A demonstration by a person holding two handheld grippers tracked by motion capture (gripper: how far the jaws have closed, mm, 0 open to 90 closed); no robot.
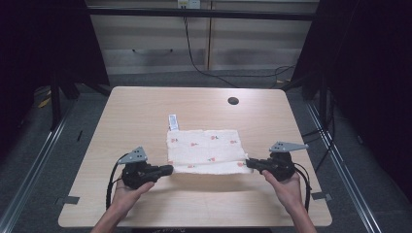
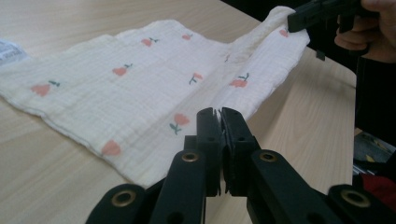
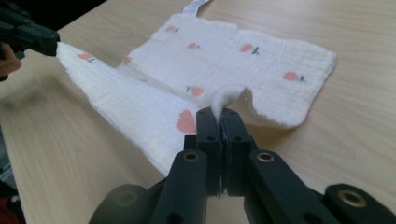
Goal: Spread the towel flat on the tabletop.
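Fingers of the left gripper are pinched tight on the near left corner of the cloth, and those of the right gripper are clamped the same way on its near right corner, a little puff of fabric bulging above the closed jaws in the right gripper view. One cloth lies on the table: pale cream, printed with small pink flowers, its far part flat near the table's middle and its near edge lifted and stretched between the two grippers. Two grippers, two hands, one on each side. One white label juts from the cloth's far left corner; its print is too small to read. One dark round hole sits in the tabletop near the far right. How much fabric lies inside either pair of jaws is hidden by the black pads. Both forearms are cut off at the near edge of the high view, and the surroundings on either side are too dark to make out.
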